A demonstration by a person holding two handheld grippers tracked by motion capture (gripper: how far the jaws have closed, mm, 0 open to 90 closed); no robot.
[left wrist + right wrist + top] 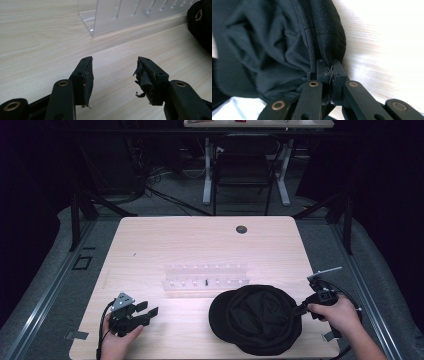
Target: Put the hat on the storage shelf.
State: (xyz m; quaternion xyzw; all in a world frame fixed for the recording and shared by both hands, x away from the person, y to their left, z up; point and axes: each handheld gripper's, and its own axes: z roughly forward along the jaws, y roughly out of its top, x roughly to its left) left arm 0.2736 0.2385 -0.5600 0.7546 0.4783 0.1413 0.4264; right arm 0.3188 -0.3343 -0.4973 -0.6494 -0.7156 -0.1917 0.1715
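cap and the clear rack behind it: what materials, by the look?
Cap: black woven fabric, matte; weave, creases and a stitched seam show; probably cotton or a blend. Rack: clear rigid plastic, likely acrylic, glossy; see-through walls with bright edges and cut slots.

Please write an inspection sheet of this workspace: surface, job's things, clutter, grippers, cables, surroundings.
Surface: light wooden table, round dark hole near far edge.
Job's things: black cap, inside up, at the front right.
Clutter: clear plastic rack mid-table.
Grippers: right gripper shut on the cap's rim; left gripper open, nothing between its fingers.
Cables: black cable trailing from left gripper.
Surroundings: dark chair, white-legged desk behind.
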